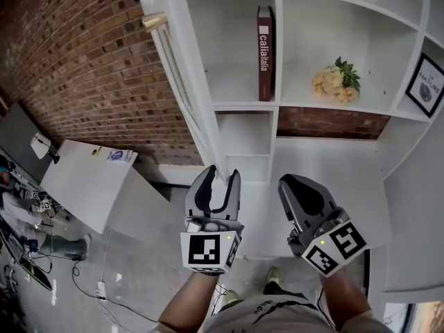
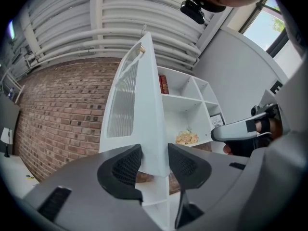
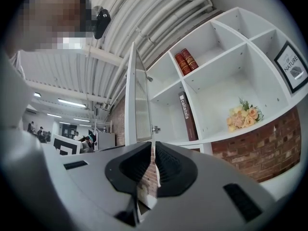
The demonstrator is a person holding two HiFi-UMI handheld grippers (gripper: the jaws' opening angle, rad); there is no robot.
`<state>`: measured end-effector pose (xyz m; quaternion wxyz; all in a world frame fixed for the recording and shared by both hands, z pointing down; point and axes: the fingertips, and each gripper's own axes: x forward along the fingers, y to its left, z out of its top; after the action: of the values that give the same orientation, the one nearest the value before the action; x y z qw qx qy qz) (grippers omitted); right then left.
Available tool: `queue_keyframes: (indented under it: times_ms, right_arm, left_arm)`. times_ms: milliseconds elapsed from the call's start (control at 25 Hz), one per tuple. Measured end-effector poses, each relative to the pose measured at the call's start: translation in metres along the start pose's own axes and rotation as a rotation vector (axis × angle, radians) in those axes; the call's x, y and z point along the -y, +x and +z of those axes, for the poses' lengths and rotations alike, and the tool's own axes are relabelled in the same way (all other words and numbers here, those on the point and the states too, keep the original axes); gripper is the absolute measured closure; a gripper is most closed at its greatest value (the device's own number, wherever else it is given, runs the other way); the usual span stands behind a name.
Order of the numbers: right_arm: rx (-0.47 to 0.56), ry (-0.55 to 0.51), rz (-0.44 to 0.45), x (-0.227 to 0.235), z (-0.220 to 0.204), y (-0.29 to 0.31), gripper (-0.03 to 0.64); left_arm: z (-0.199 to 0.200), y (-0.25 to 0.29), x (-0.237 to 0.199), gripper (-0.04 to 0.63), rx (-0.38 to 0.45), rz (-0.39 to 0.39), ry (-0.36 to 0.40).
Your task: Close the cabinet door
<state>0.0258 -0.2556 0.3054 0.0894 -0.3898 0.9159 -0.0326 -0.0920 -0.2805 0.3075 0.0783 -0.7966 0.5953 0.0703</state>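
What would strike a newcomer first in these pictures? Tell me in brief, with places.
The tall white cabinet door stands wide open, edge-on at the centre of the head view, with its lower end between the parted jaws of the left tongs. Behind it, white shelves hold an upright dark red book and, to its right, pale yellow flowers. A brick wall fills the left.

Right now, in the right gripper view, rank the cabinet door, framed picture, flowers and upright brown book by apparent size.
1. cabinet door
2. framed picture
3. flowers and upright brown book: too alike to rank.
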Motion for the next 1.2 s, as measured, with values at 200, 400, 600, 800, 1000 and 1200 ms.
queue_keyframes:
  times_ms: [200, 400, 600, 800, 1000, 1200]
  right_arm:
    - [0.013, -0.003, 0.002, 0.030, 0.010, -0.008, 0.596]
    - [0.011, -0.002, -0.001, 0.057, 0.011, -0.017, 0.596]
    - [0.019, 0.000, -0.035, 0.093, 0.016, -0.029, 0.596]
    - [0.024, -0.002, -0.067, 0.125, 0.021, -0.036, 0.596]
    - [0.022, 0.009, -0.065, 0.144, 0.018, -0.031, 0.595]
    - [0.023, 0.020, -0.040, 0.150, 0.017, -0.019, 0.595]
  left_arm:
    - [-0.003, 0.023, 0.017, 0.411, 0.018, 0.033, -0.027]
    - [-0.014, 0.058, 0.037, 0.414, 0.013, 0.042, -0.022]
    - [-0.021, 0.101, 0.052, 0.414, 0.020, 0.059, -0.010]
    - [-0.025, 0.127, 0.057, 0.416, 0.035, 0.082, -0.004]
    - [-0.028, 0.146, 0.059, 0.417, 0.040, 0.078, 0.004]
    - [-0.032, 0.165, 0.060, 0.420, 0.028, 0.060, 0.013]
